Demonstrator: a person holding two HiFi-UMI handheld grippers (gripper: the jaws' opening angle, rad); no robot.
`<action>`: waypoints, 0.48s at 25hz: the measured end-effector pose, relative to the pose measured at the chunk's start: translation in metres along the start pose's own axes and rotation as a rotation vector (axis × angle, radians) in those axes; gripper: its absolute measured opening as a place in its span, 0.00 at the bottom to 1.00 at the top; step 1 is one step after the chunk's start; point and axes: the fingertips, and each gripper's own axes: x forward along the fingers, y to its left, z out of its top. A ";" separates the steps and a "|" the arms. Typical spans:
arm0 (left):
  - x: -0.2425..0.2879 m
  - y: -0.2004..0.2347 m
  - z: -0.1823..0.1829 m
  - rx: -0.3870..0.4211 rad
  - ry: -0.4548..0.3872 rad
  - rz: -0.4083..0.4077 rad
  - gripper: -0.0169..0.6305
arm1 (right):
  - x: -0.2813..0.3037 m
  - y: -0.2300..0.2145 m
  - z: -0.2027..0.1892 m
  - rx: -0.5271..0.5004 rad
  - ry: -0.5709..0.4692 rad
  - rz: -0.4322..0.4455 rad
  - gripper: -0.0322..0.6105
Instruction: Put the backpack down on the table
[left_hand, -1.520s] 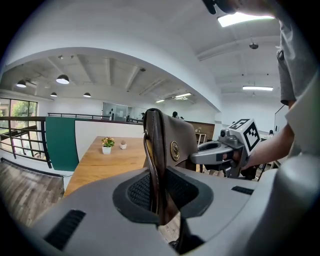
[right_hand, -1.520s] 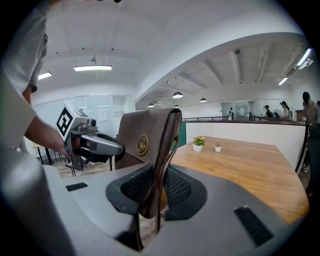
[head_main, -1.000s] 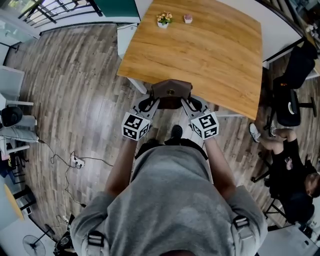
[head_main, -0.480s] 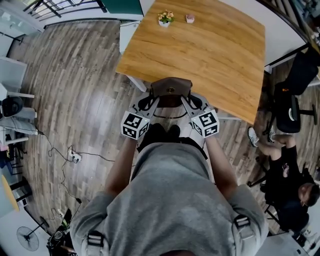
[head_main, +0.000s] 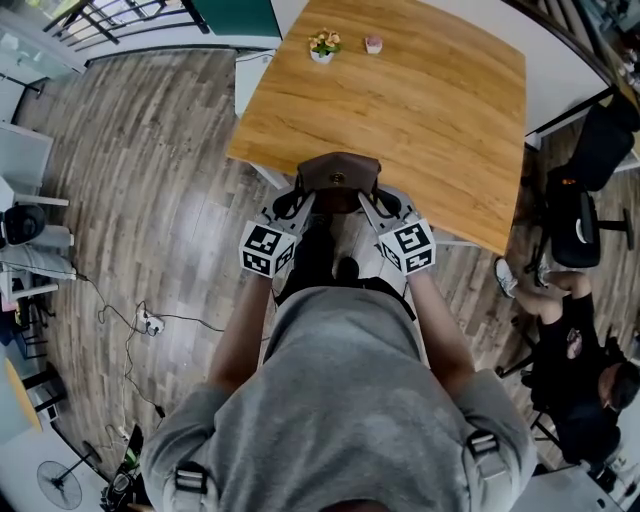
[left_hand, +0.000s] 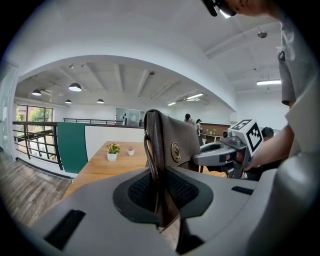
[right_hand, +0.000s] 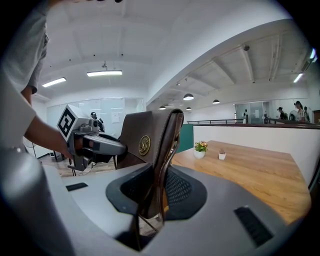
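Observation:
A brown leather backpack (head_main: 339, 178) with a round brass emblem hangs upright at the near edge of the wooden table (head_main: 430, 100). My left gripper (head_main: 297, 203) is shut on its left side and my right gripper (head_main: 378, 203) on its right side. In the left gripper view the backpack (left_hand: 175, 142) stands pinched between the left gripper's (left_hand: 159, 192) pads, with the right gripper (left_hand: 220, 155) beyond it. The right gripper view shows the backpack (right_hand: 150, 137) clamped in the right gripper (right_hand: 159, 197), the left gripper (right_hand: 97, 142) on its far side.
A small potted plant (head_main: 322, 45) and a little pink pot (head_main: 373, 44) stand at the table's far edge. A black chair (head_main: 580, 205) and a seated person (head_main: 585, 345) are to the right. Cables (head_main: 150, 320) lie on the wood floor at left.
Both grippers have carried the backpack a little forward, toward the table's near edge. The grip on it looks the same.

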 end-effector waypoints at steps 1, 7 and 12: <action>0.003 0.002 0.003 0.004 -0.003 -0.001 0.13 | 0.001 -0.003 0.002 -0.002 -0.004 -0.003 0.17; 0.021 0.012 0.013 0.010 -0.013 -0.005 0.13 | 0.010 -0.022 0.011 -0.011 -0.004 -0.008 0.17; 0.034 0.019 0.019 0.002 -0.013 -0.013 0.13 | 0.018 -0.035 0.016 -0.013 0.004 -0.013 0.17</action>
